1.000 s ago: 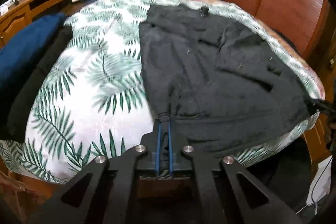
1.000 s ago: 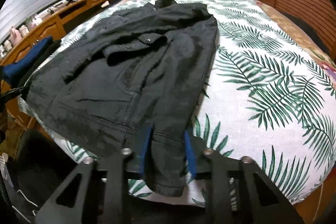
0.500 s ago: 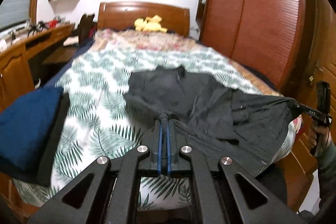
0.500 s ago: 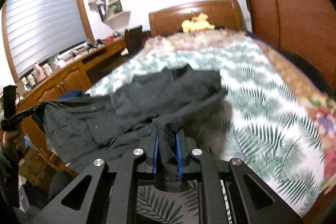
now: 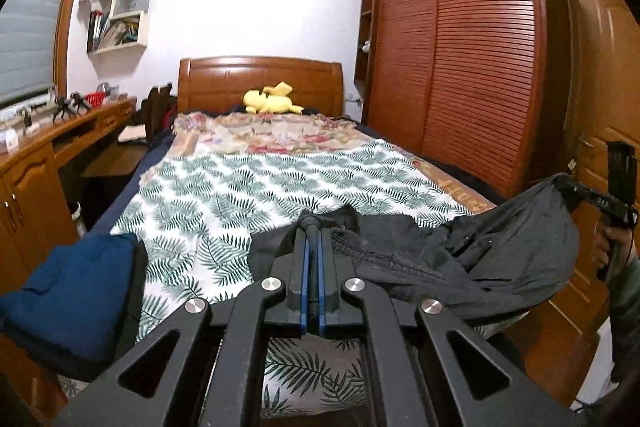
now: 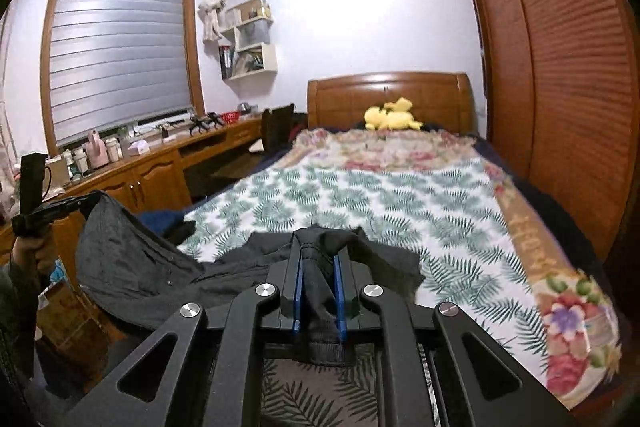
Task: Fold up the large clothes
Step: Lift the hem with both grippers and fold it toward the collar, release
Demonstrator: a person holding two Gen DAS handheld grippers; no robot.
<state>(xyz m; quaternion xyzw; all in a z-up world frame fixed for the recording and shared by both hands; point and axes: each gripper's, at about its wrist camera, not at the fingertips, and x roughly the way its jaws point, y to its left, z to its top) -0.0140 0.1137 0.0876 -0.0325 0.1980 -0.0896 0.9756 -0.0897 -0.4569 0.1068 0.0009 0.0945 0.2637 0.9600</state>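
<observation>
A large black jacket (image 5: 500,259) hangs lifted above the foot of the bed, stretched between my two grippers. My left gripper (image 5: 313,227) is shut on its hem corner. My right gripper (image 6: 318,247) is shut on the opposite hem corner, with a bunch of black cloth between its blue pads. The jacket (image 6: 132,267) sags between them. Each view shows the other gripper from the side: the right gripper (image 5: 572,189) at the far right, the left gripper (image 6: 86,203) at the far left. The jacket's collar end droops onto the bed.
The bed has a green leaf-print cover (image 5: 256,195) and a floral blanket behind it. A folded blue and black pile (image 5: 76,299) sits at the bed's near left corner. A wooden desk (image 6: 152,167) runs along the left, a slatted wardrobe (image 5: 472,67) along the right. A yellow plush toy (image 5: 272,101) lies by the headboard.
Both grippers have risen and tilted up, lifting the jacket's hem off the bed. The right gripper closed on the hem. The jacket now hangs between them instead of lying flat.
</observation>
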